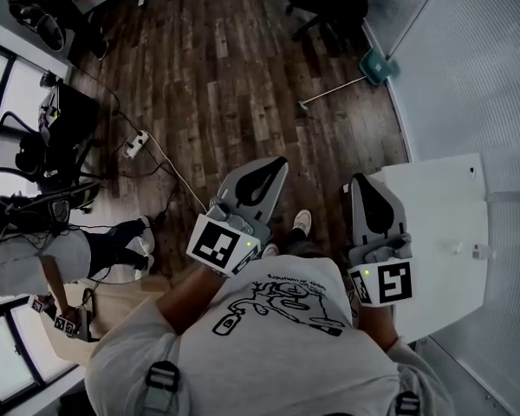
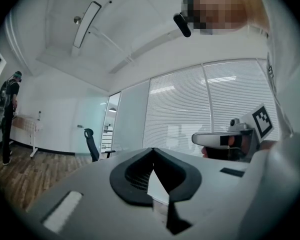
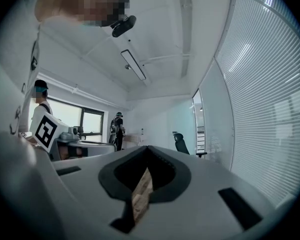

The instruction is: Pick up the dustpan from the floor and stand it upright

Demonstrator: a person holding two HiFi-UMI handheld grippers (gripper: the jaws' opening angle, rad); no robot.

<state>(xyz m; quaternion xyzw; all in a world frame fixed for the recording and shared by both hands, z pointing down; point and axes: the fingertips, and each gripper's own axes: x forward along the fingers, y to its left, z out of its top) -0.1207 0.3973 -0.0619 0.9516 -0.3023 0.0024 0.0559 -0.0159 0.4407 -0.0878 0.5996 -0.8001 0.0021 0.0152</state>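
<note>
Floor (image 1: 234, 85): dark wood planks, visible grain, low sheen. Dustpan (image 1: 377, 65), 1 o'clock in head view: teal plastic, smooth; thin pale handle, material unclear. Left gripper (image 1: 281, 159), right gripper (image 1: 358, 178): matt grey plastic shells, matt black liners. Marker cube (image 1: 224, 243): matt black-white print. Table (image 1: 442, 206), 3 o'clock: smooth white top. T-shirt (image 1: 269, 345), 6 o'clock: grey cloth, printed.
</note>
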